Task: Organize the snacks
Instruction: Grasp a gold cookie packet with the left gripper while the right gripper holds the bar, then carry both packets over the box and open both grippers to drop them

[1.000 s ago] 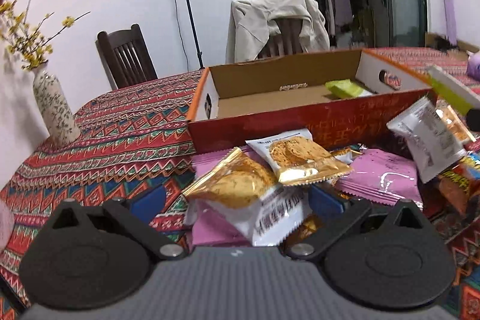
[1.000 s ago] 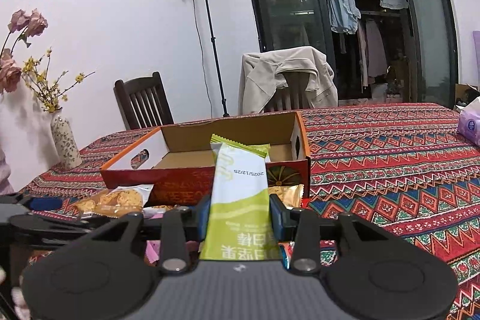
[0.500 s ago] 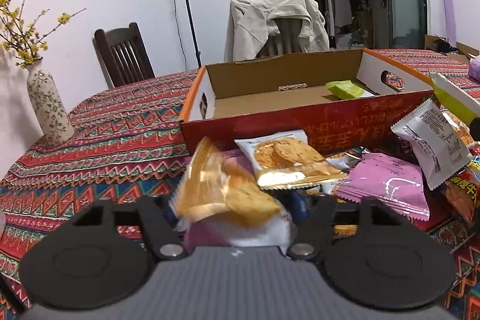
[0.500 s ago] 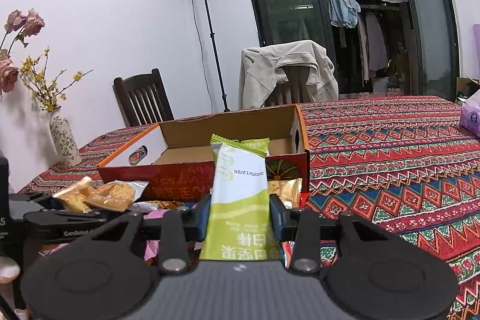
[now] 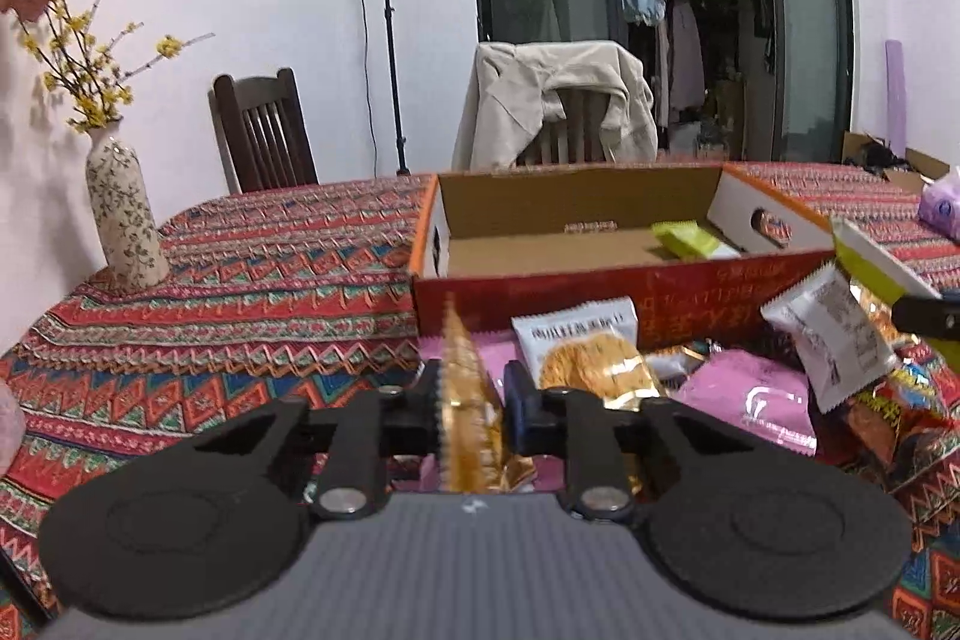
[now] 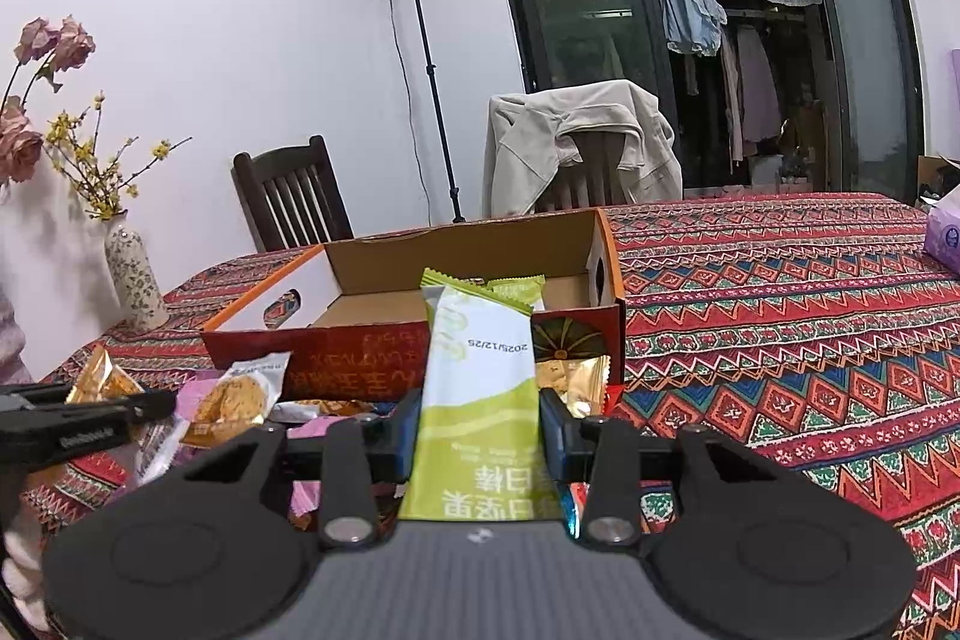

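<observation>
The job looks barely begun: only one green bar packet (image 5: 687, 239) is visible in the cardboard box (image 5: 600, 289), toward its 3 o'clock end. The left gripper (image 5: 471, 403) is closing its jaws on a golden cracker packet (image 5: 465, 400), turned edge-on just in front of the box. The right gripper (image 6: 477, 421), partly open, clamps a second green bar packet (image 6: 477, 388), not yet over the box. A heap of snacks, pink wafer packets (image 5: 747, 397) among them, remains on the bench (image 5: 240, 280) at 5 o'clock of the box.
</observation>
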A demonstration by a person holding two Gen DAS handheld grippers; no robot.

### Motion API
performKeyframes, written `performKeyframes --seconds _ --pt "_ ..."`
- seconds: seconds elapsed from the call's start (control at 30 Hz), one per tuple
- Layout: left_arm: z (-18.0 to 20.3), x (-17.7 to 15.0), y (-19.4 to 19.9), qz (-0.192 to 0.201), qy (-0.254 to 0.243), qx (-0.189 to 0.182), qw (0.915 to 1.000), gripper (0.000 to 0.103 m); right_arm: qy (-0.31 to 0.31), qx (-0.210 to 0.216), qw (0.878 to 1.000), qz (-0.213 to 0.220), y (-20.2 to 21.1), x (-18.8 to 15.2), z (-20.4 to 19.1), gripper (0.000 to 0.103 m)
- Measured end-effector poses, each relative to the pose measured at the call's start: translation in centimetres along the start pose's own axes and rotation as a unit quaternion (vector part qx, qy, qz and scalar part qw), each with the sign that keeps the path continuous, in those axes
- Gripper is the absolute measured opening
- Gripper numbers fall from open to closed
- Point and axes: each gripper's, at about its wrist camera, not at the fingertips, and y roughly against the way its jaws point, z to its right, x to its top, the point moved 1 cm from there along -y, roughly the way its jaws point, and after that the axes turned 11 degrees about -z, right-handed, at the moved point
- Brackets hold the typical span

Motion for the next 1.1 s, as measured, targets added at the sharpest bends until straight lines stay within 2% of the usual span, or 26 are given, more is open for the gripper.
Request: performKeyframes --seconds 0.13,0.37,0.63,0.9,1.1 --pt "-0.4 0.5 0.7 0.015 0.007 -0.001 0.9999 0.017 0.002 0.001 1.000 0.005 0.3 0.0 -0.1 0.039" --pt "-0.5 2.3 2.5 0.047 0.017 -0.025 0.9985 0.016 0.008 -0.008 1.000 0.017 0.9 0.9 -0.4 0.039" --pt "0.0 7.6 3.1 0.089 0.032 -0.046 0.9944 0.016 0.014 -0.018 0.999 0.039 1.3 4.3 -0.6 0.039" --pt "1.4 12.7 -0.4 0.085 0.056 -0.052 0.9934 0.016 0.014 -0.042 0.998 0.043 -1.5 9.9 -0.7 0.039" --pt "2.5 15.1 -6.1 0.049 0.072 -0.039 0.9955 0.016 0.003 -0.048 0.999 0.017 -7.3 12.9 -0.5 0.039"
